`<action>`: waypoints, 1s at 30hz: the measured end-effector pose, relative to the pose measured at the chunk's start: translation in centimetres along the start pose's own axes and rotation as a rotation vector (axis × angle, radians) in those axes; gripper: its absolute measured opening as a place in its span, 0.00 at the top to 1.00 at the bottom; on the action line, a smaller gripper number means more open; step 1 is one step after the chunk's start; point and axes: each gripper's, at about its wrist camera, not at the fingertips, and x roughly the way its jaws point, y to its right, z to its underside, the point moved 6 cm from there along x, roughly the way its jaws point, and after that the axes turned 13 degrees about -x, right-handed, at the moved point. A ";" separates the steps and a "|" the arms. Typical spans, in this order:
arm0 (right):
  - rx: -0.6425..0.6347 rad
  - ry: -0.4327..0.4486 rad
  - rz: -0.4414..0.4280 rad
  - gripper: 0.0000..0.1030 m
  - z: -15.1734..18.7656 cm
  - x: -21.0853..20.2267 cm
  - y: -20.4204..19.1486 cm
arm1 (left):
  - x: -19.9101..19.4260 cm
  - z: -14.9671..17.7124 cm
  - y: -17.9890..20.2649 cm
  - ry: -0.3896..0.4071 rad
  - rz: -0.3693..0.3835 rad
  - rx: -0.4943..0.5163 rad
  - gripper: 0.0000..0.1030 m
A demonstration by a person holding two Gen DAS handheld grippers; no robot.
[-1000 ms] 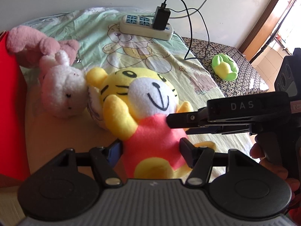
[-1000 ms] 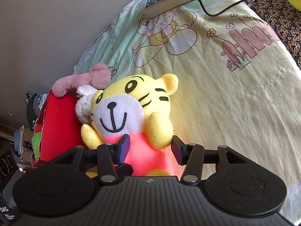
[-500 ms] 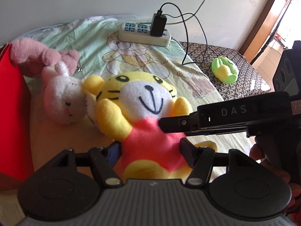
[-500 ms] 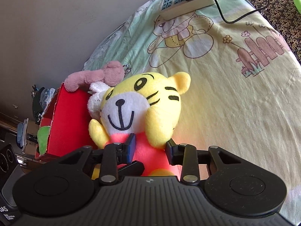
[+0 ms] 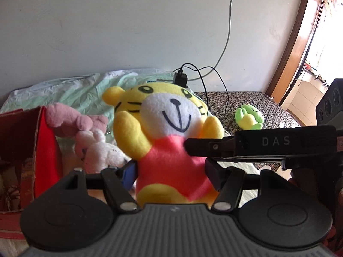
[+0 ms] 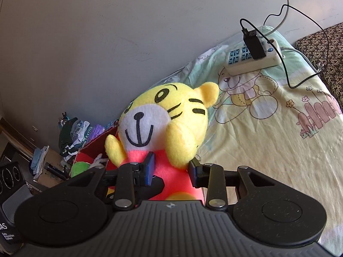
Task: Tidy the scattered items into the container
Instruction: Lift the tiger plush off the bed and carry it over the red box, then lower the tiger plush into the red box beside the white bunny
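The tiger toy (image 5: 169, 141) is held up above the bedsheet (image 6: 268, 141), just beside the red box (image 5: 46, 150), which stands to its left in the left wrist view. Both grippers clamp its pink belly: the left gripper (image 5: 170, 172) pinches it from below, and the right gripper (image 6: 171, 170) squeezes the same soft middle, its arm crossing in from the right. To do this carry well, I judge both should travel together toward the box, keeping their squeeze even so the plush neither twists nor slips, and let go only once it is over the opening. A pink and white rabbit toy (image 5: 94, 141) lies against the box wall; a green toy (image 5: 248, 118) sits well beyond the tiger, apart from the box.
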 end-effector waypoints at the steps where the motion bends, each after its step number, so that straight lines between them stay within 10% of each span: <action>1: -0.001 0.004 -0.010 0.66 -0.1 0.2 -0.5 | -0.5 -0.2 -0.3 0.011 -0.003 -0.001 0.37; 18: -0.141 0.031 -0.053 0.66 -1.6 8.0 -14.3 | -9.5 -4.0 -12.3 0.125 -0.049 -0.041 0.37; 30: -0.175 -0.023 0.061 0.66 -0.3 14.3 -18.7 | -8.6 -4.7 -21.4 0.013 0.003 -0.119 0.36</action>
